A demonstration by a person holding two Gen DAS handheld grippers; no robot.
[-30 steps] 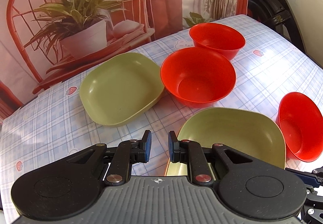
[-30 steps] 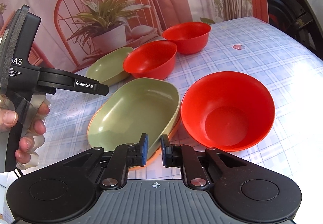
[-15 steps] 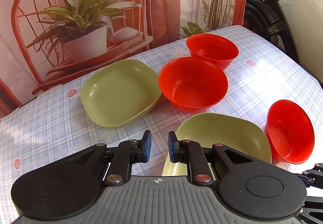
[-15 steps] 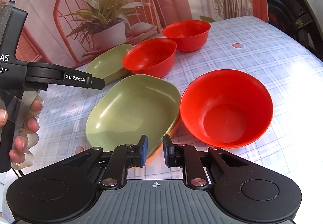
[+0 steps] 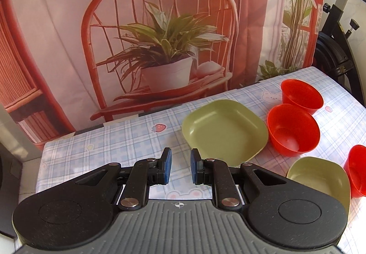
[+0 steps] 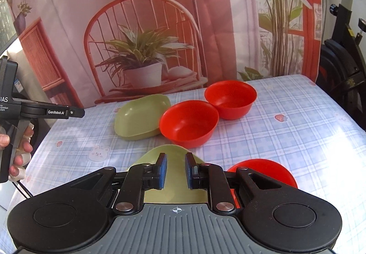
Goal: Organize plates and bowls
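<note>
Two green plates [image 5: 225, 128] [image 5: 320, 177] and three red bowls [image 5: 294, 129] [image 5: 302, 94] [image 5: 356, 171] on the checked surface [image 5: 114, 139]; left gripper [image 5: 179, 168] and right gripper [image 6: 175, 171] empty, pads narrowly apart, above it

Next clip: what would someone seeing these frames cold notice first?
Three red bowls and two green plates stand out, spread separately over the checked tablecloth, none stacked. Behind the table hangs a big printed backdrop of a red chair with a potted plant. Both grippers hover over the table with a narrow gap between the pads and nothing held.
</note>
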